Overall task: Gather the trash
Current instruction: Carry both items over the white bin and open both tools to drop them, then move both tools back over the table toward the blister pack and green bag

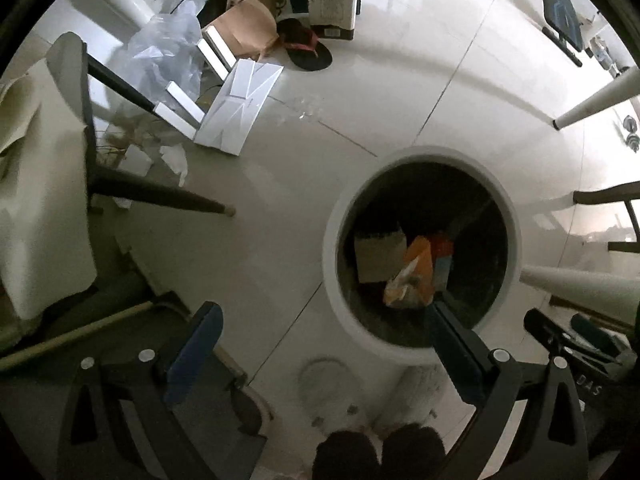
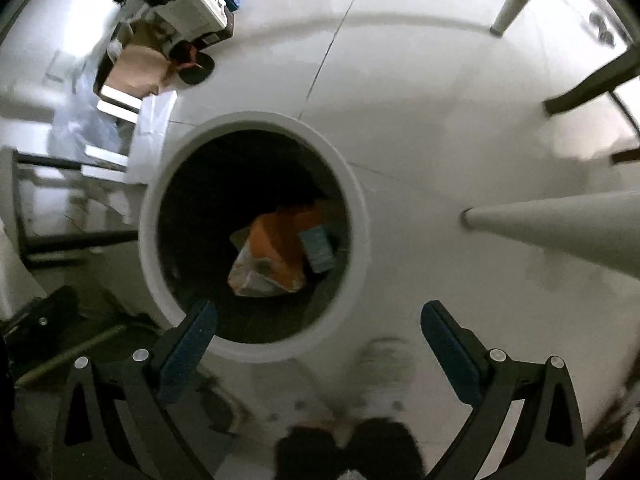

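A round white trash bin (image 1: 516,240) stands on the floor, seen from above; it also shows in the right wrist view (image 2: 360,216). Inside lie a cardboard box (image 1: 378,254), an orange packet (image 1: 416,276) and a bluish carton (image 2: 318,250). The orange packet shows in the right wrist view too (image 2: 276,248). My left gripper (image 1: 320,336) hangs open and empty above the bin's near rim. My right gripper (image 2: 318,336) is open and empty just above the bin's near rim. The right gripper's body (image 1: 580,340) shows at the right of the left wrist view.
White cardboard pieces (image 1: 240,108), clear plastic wrap (image 1: 168,52), a brown bag (image 1: 248,28) and crumpled paper (image 1: 176,158) lie at the far left. A dark chair leg (image 1: 160,196) and white table legs (image 1: 592,106) (image 2: 560,232) stand around. My feet (image 1: 380,456) are below.
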Demonstrator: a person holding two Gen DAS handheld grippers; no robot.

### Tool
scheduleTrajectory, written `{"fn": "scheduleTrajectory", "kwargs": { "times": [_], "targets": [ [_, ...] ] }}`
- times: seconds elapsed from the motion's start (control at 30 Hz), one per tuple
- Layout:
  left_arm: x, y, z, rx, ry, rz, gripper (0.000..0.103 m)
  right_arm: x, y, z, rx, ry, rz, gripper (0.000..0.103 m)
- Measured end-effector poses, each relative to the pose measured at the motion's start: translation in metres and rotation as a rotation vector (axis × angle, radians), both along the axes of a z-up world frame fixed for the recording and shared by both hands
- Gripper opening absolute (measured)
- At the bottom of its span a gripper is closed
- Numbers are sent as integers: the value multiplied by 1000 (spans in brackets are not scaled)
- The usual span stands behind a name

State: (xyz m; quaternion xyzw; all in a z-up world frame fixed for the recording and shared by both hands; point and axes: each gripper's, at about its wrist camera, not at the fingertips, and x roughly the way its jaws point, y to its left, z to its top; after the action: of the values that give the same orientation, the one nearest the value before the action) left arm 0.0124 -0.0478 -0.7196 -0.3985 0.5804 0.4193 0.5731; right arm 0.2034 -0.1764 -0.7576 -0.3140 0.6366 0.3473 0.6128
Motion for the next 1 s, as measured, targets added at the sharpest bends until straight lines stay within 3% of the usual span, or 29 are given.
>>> {"fn": "scheduleTrajectory", "kwargs": {
  "times": [0.3,0.5,0.73,1.0],
  "targets": [
    [-8,-21,38,-8,23,-10,103,-17,-10,60,9,-72,13,103],
    [-13,-33,83,-2,8,-1,103,-32,-21,116,27,-106,26,103],
    [-27,-47,162,-2,-24,20,103,-49,-39,196,38,-120,20,102],
    [-39,-54,277,33,-20,0,103,-61,-52,334,71,-87,-23,103]
  ]
}}
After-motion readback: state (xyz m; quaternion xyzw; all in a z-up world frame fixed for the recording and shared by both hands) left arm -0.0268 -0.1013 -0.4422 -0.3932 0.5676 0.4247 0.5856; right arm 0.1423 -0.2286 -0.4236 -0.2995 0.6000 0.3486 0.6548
